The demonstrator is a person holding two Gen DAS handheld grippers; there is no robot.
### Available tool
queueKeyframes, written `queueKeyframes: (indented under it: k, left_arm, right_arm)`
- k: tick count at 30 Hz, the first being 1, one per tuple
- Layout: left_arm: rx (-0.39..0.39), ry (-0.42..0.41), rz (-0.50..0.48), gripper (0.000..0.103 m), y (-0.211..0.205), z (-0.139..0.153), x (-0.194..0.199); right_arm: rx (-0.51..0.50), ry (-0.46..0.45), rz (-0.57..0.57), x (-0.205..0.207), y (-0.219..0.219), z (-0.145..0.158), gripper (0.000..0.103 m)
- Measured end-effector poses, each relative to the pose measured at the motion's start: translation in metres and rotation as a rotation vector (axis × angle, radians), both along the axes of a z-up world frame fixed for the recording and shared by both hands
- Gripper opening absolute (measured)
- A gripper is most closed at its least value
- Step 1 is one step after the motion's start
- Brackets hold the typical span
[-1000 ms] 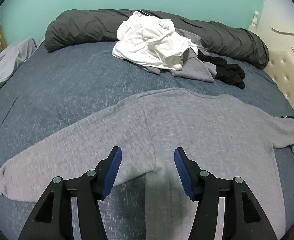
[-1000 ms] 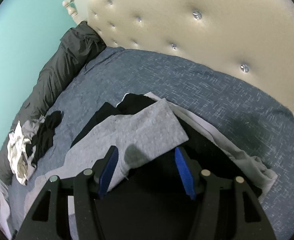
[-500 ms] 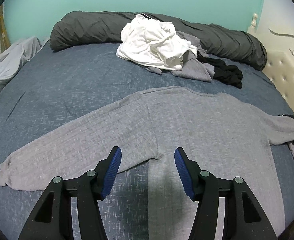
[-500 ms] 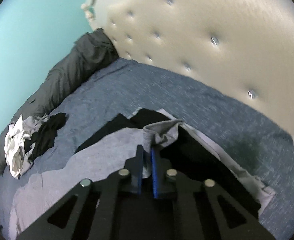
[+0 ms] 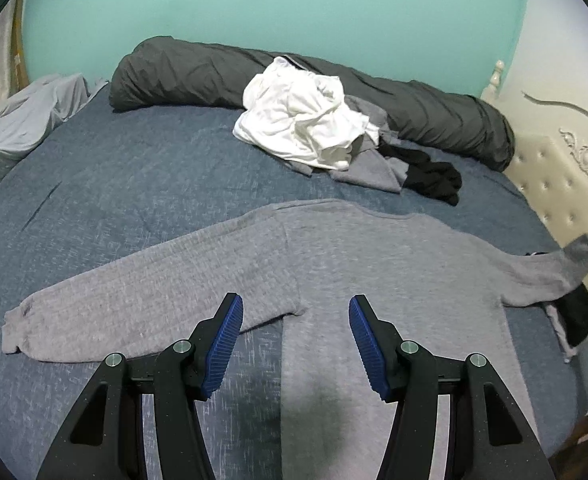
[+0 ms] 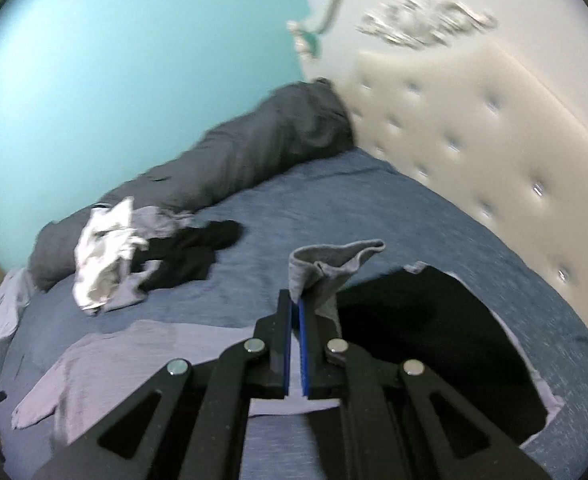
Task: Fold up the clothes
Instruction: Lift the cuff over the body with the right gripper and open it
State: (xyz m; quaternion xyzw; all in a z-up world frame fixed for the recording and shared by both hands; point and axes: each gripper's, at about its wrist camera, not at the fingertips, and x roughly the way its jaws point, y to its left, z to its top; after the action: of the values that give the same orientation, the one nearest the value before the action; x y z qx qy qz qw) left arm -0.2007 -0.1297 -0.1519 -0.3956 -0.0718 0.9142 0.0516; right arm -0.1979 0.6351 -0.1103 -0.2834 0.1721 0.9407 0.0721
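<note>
Grey sweater [image 5: 334, 264] cuff in closed right tool [image 6: 296, 308]; left tool [image 5: 294, 344] wide, empty; clothes pile [image 5: 314, 128] beyond.

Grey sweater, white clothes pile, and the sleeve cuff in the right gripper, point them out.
grey sweater [image 5: 374, 264], left wrist view, chest panel
white clothes pile [image 5: 306, 120], left wrist view, middle
sleeve cuff [image 6: 326, 264], right wrist view, fold above the pads
</note>
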Motion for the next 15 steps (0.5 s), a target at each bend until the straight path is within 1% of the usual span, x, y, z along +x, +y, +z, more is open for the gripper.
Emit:
queueKeyframes:
  k: [5, 10, 15]
  left_arm:
    - [0.02, 0.015, -0.026, 0.06, 0.001, 0.013, 0.021]
    - [0.059, 0.015, -0.033, 0.06, -0.003, 0.019, 0.041]
    - [0.069, 0.004, -0.055, 0.06, -0.004, 0.018, 0.059]
  right_arm:
    - [0.003, 0.035, 0.108, -0.007, -0.063, 0.033, 0.003]
    - [0.002, 0.049, 0.231, -0.014, -0.138, 0.053, 0.003]
    - [0.011, 0.049, 0.37, -0.016, -0.22, 0.067, 0.003]
